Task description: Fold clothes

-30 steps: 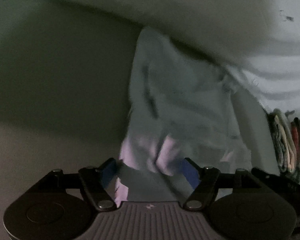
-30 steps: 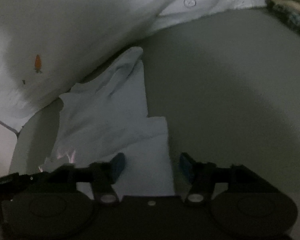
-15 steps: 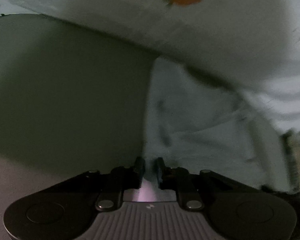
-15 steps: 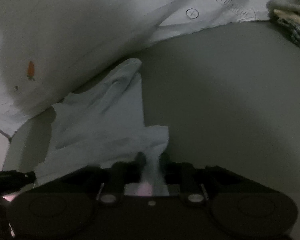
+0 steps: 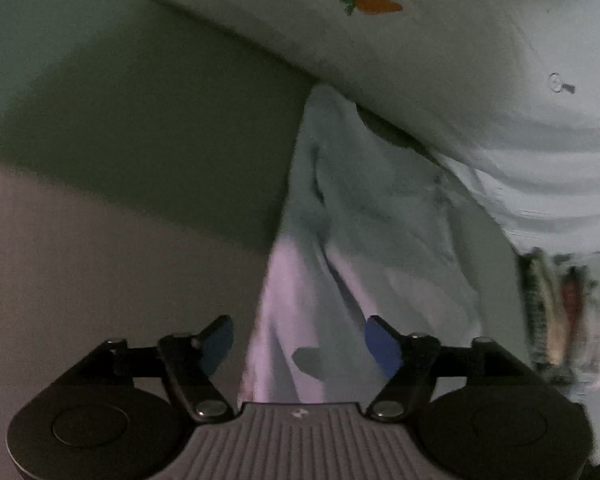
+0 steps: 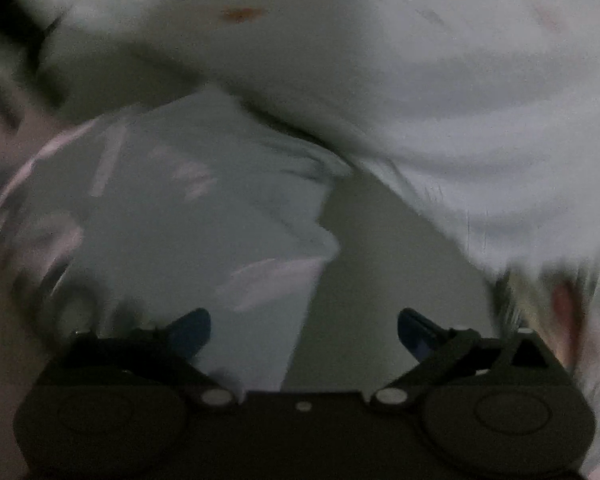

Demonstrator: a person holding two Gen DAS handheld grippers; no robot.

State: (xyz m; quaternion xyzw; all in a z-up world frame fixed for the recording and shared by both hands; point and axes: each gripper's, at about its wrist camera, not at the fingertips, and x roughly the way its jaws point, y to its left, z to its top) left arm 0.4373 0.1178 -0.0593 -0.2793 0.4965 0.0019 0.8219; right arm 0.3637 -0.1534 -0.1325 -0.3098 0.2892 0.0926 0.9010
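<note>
Released a moment after pinching: both the left gripper (image 5: 298, 344) and right gripper (image 6: 304, 334) opening, nothing pinched, pale blue folded cloth garment (image 5: 364, 216) lying toward twelve o'clock on grey tabletop (image 5: 140, 160), fold apparently laid.

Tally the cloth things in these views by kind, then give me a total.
Pale garment lying on the surface: 1
White sheet with a carrot print: 1
Stack of folded clothes at the right edge: 1, too blurred to count its pieces
Total: 3
</note>
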